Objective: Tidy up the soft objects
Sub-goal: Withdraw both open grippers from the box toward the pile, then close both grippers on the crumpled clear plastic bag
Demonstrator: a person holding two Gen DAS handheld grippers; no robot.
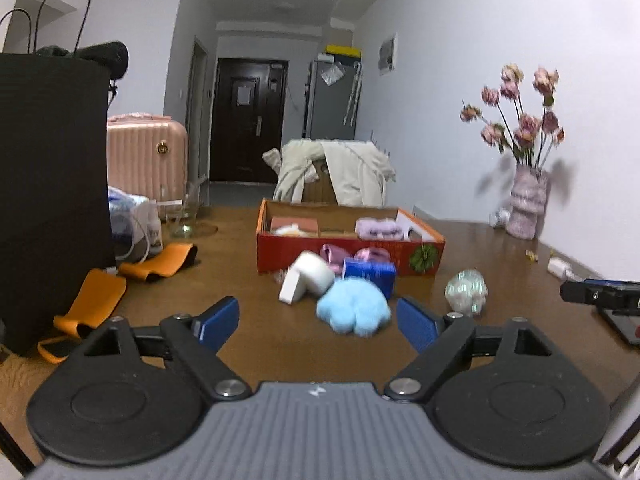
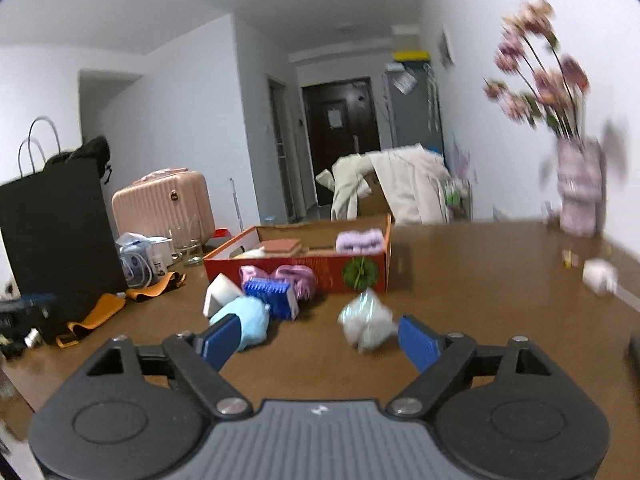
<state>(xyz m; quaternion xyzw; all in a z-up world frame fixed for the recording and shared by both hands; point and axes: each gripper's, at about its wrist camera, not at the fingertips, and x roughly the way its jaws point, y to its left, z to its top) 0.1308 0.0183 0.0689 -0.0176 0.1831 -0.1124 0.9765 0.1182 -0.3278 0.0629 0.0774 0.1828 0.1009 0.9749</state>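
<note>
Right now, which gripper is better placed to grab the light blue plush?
Left, probably. In its view the left gripper is open with the blue plush almost centred between its fingers. The right gripper, also open, has the plush off by its left finger and faces the crinkly white bundle instead.

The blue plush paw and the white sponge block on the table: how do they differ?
The blue plush paw is fluffy and rounded; the white sponge block is smooth with flat faces. The paw lies nearer the left gripper; the block lies closer to the red box. Both rest on the table, outside the box.
</note>
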